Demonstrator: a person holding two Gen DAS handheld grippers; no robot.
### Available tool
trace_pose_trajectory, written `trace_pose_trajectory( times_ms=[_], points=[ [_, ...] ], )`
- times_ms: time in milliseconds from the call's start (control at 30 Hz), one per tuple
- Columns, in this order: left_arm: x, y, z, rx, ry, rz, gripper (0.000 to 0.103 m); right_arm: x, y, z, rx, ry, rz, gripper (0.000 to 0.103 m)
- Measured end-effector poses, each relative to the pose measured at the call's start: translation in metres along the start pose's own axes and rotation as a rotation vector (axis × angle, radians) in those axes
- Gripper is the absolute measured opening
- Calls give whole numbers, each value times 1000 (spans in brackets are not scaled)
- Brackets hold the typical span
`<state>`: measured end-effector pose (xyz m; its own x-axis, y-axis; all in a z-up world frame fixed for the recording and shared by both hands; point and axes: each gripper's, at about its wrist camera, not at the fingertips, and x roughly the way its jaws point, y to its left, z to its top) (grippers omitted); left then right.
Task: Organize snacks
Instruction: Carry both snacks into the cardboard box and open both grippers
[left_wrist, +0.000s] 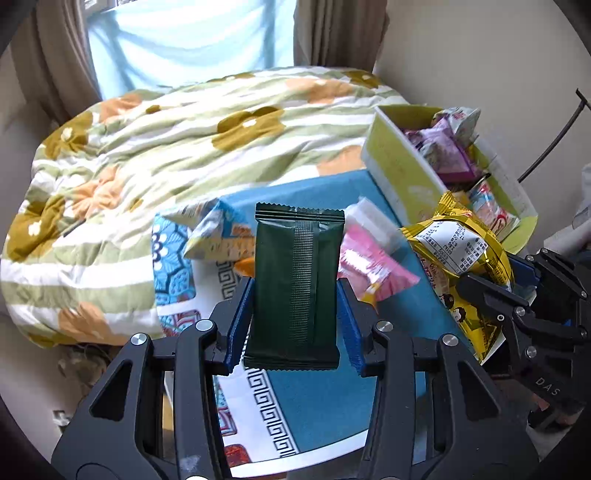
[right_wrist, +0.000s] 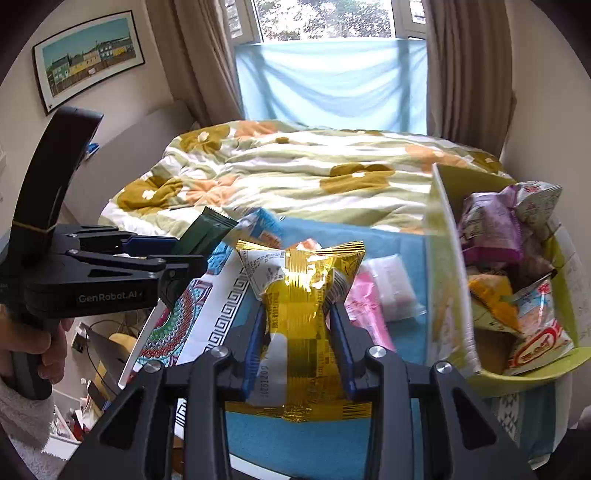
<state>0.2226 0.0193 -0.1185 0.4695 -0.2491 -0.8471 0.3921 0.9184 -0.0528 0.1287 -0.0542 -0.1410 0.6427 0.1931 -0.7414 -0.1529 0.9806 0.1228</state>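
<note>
One dark green snack pack (left_wrist: 295, 288) is pinched upright in the left gripper (left_wrist: 293, 317), up above the blue cloth (left_wrist: 332, 398). One gold snack bag (right_wrist: 303, 321) is pinched in the right gripper (right_wrist: 299, 350). Three more packs lie on the cloth: one pink (left_wrist: 373, 264), one clear white (right_wrist: 393, 284), one blue-and-orange (left_wrist: 218, 236). One green box (right_wrist: 443, 258) beside them holds many snacks; I cannot count them. One flowery blanket (left_wrist: 166, 147) lies behind.

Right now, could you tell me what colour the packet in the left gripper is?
Dark green packet, clearest in the left wrist view.
</note>
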Motion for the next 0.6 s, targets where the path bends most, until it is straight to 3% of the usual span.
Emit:
trace_pose_trajectory(
  times_ms=[233, 433, 600],
  points=[
    [-8, -91, 44, 13, -83, -52, 40, -53, -83, 18, 43, -85, -89, 33],
    [20, -174, 73, 1, -77, -115, 40, -80, -161, 20, 63, -91, -126, 33],
    [55, -229, 77, -7, -46, -113, 40, -91, -215, 15, 71, -77, -124, 33]
  ],
)
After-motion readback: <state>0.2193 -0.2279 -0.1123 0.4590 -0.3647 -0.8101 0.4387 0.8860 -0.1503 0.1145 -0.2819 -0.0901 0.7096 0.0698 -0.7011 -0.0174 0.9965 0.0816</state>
